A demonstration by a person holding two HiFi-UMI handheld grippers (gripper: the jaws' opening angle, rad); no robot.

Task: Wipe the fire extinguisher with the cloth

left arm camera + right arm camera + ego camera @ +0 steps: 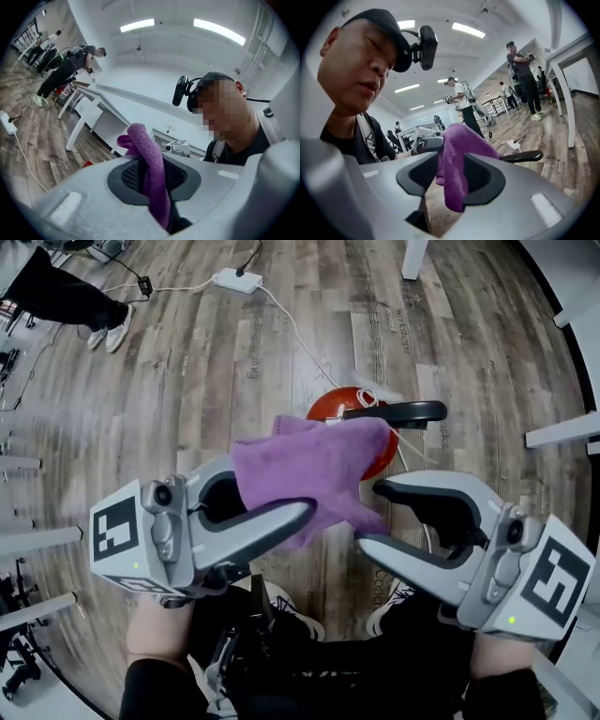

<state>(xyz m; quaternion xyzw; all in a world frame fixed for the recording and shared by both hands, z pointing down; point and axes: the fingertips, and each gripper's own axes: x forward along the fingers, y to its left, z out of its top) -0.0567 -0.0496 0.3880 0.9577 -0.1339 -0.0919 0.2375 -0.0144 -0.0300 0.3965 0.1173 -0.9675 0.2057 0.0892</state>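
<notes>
Down on the wooden floor [187, 381], at about twelve o'clock from the person's feet, stands the red fire extinguisher [333, 407], its black handle [403, 412] sticking out toward three o'clock. From where I stand only its top shows. The purple cloth [309, 465] hangs in front of the rest, and I cannot tell whether the fabric touches the cylinder or floats just above it.

The left gripper [286, 502], coming in from eight o'clock, is clenched on the cloth, with a fold pinched tight between its pads. The right gripper [367, 515], at four o'clock, stands released with its jaws wide apart. A loose corner of the cloth dangles between them without being pressed.

As I judge it, the cloth is in hand and brought over the extinguisher, so the set-up is done. No rubbing contact is evident, so the wiping of the body and handle looks to be ahead, or at best between strokes. A white power strip [237, 279] lies well apart at twelve o'clock.
</notes>
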